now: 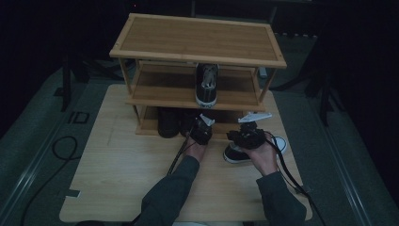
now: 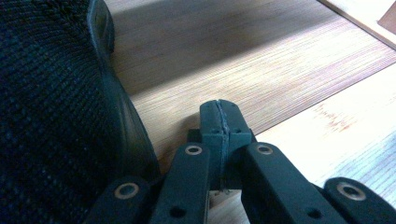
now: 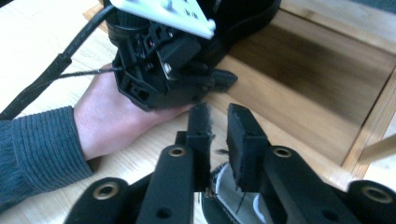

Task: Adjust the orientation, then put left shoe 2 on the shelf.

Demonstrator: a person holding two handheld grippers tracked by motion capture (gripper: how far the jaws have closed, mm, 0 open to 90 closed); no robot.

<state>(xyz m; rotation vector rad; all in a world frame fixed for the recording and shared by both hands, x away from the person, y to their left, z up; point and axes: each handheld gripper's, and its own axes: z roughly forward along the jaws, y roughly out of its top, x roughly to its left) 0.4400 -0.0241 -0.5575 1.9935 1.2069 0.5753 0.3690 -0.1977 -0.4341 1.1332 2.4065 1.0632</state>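
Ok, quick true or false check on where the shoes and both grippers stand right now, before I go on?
1. A sneaker stands on the middle shelf of the wooden rack. True.
2. The top shelf holds two shoes. False: the top shelf is bare.
3. The left gripper has its jaws pressed together with nothing between them. True.
4. The right gripper is clamped on a shoe. False: its jaws stand slightly apart with nothing gripped, above a white-soled sneaker on the table.
5. A dark shoe sits on the rack's bottom shelf. True.
6. The left gripper sits at the table's near edge. False: it is at the rack's bottom shelf, beside a dark shoe.
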